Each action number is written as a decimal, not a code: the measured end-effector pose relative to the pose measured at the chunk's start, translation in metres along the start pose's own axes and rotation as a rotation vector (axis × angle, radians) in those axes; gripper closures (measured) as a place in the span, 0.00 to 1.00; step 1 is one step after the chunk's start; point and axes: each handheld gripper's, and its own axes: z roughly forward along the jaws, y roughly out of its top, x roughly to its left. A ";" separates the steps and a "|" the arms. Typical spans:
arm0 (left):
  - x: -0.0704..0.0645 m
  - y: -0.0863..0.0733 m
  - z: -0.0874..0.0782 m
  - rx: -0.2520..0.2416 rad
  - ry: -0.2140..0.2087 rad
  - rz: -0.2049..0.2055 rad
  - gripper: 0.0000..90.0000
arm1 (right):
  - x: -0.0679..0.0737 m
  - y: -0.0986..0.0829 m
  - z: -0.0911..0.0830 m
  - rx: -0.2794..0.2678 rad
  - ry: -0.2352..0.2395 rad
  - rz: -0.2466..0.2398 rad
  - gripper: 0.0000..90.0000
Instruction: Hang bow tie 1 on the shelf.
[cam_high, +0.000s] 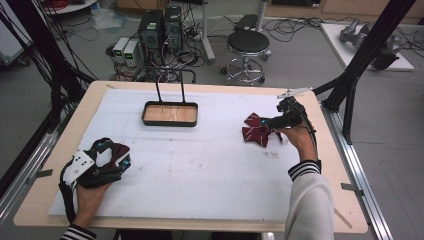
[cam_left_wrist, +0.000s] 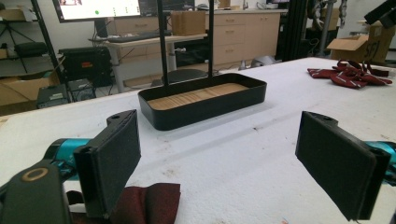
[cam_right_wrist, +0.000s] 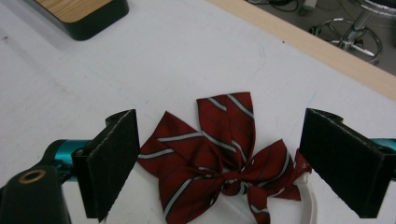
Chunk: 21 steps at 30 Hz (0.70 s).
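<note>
From above, we are holding the right tool (cam_high: 270, 125) at a striped bow tie (cam_high: 256, 130) on the tabletop's (cam_high: 200, 170) right side, while the left tool (cam_high: 117, 155) is resting near another dark red bow (cam_high: 120, 148); the tray (cam_high: 170, 120) is sitting bare. Along the left tool, its jaws are gaping wide, gripping nothing. Along the right tool, wide jaws are straddling the tie, not yet closing. We judge both bows remain to be moved.

Two red bow ties (cam_high: 256, 129) (cam_left_wrist: 149, 200) (one striped), one black tray (cam_high: 169, 114); two grippers (cam_high: 107, 159) (cam_high: 280, 120)
</note>
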 end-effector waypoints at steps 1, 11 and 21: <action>0.000 0.000 0.000 0.000 0.000 0.001 0.16 | -0.001 0.001 0.001 0.002 0.001 0.008 0.13; 0.000 0.000 0.000 0.000 -0.002 0.004 0.16 | -0.008 0.000 0.018 0.108 0.015 0.004 0.13; 0.000 0.000 0.000 0.001 -0.003 0.005 0.16 | -0.012 -0.007 0.036 0.211 0.024 0.003 0.13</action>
